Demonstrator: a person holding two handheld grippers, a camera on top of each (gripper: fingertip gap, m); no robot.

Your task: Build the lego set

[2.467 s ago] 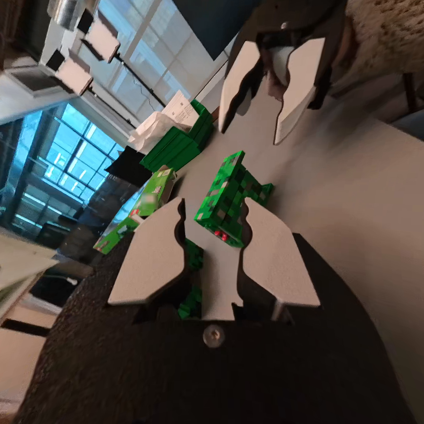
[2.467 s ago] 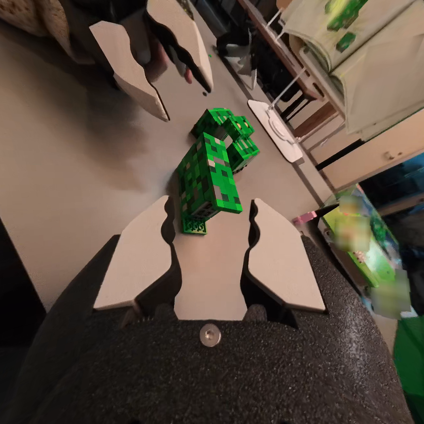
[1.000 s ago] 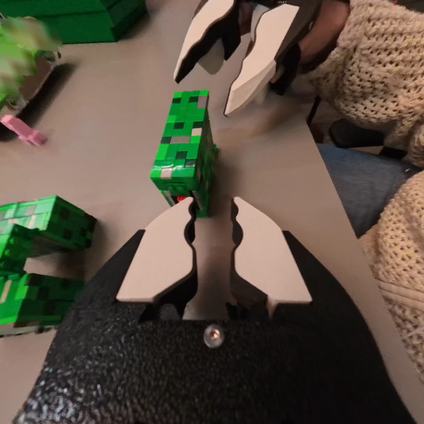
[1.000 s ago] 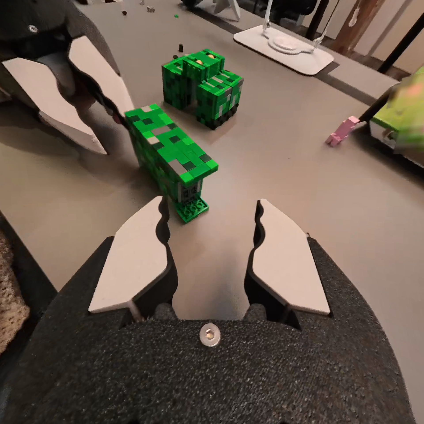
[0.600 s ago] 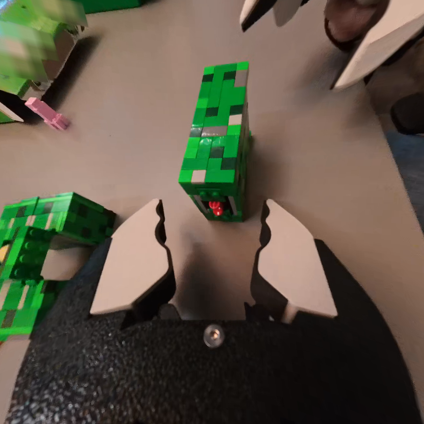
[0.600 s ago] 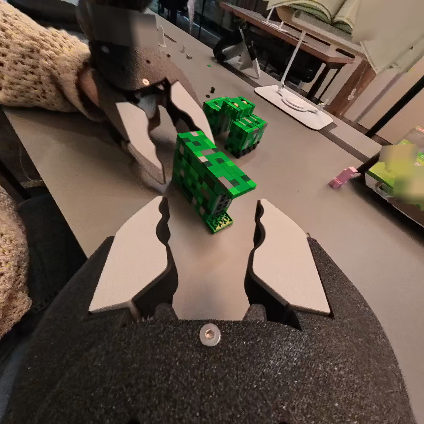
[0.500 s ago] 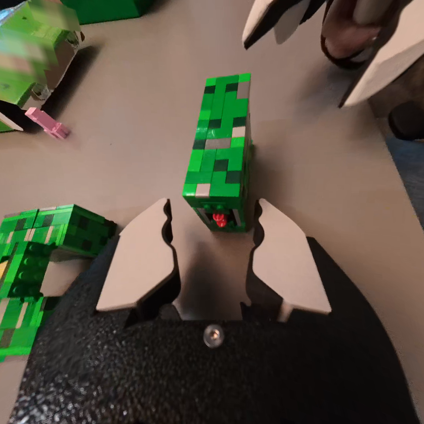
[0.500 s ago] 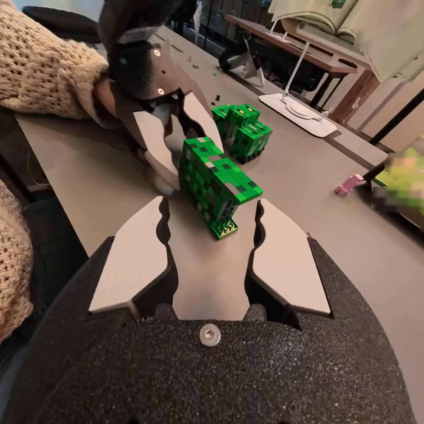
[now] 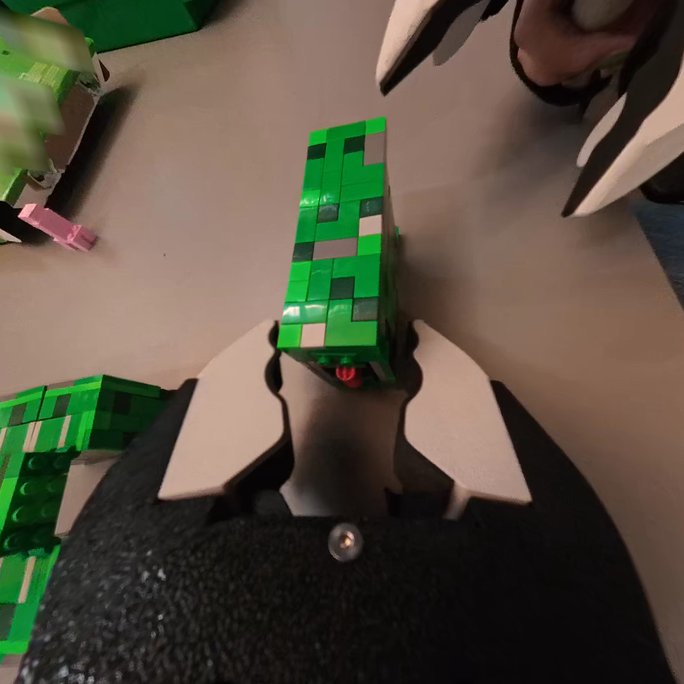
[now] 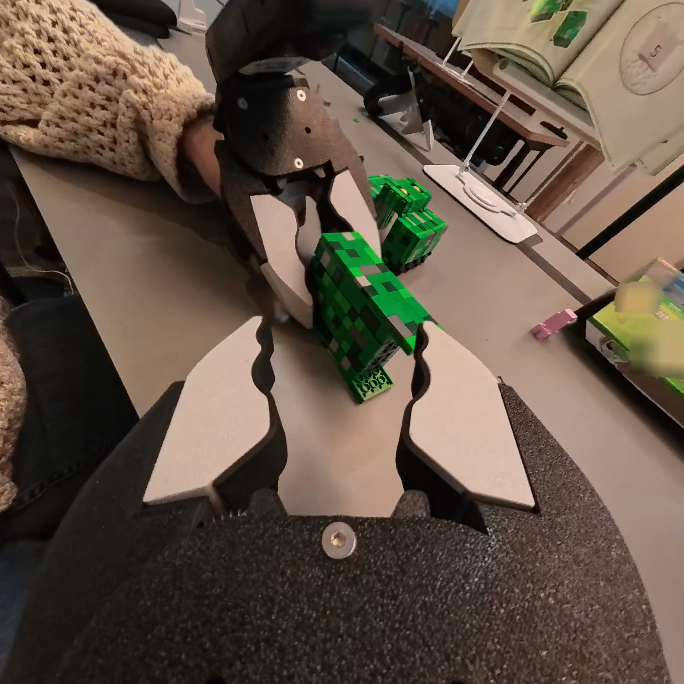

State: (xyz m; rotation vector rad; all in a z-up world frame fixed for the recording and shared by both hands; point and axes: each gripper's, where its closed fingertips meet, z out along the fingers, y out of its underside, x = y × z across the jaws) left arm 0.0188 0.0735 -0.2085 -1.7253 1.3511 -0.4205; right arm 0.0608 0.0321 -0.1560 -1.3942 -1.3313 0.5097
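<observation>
**Hand-held grippers at the long green block on the table**

Left hand-held gripper [image 9: 342, 335]: fingers straddle the near end of the long green lego block [image 9: 338, 240]. The fingertips [image 9: 261, 335] sit just beside the block's two sides; firm contact cannot be confirmed. The right wrist view shows the same straddle, one finger on each side of the block's far end.

Right hand-held gripper [image 10: 342, 335]: fingers spread apart and empty. The block's near end [image 10: 370, 322] lies just ahead of the tips, with a studded green plate [image 10: 372, 385] projecting at its base.

The block lies on its long side on the grey-brown table [image 10: 499, 296], near the edge closest to the person. Its surface is a mosaic of bright green, dark green and grey tiles. A red part [image 9: 348, 374] shows inside the open end facing the left camera.

Farther along the table stands a second green lego assembly [image 10: 411, 225], apart from the block. A small pink piece [image 10: 553, 324] lies to the right, near a green box [image 10: 629, 333] at the table edge. A white stand base [image 10: 481, 201] with clear uprights carries an open booklet [image 10: 555, 44].

A knit beige sleeve [image 10: 92, 92] reaches in from the left behind the left gripper. Beyond the table, dark furniture and a wooden-edged surface [image 10: 481, 96] fill the room's background.
</observation>
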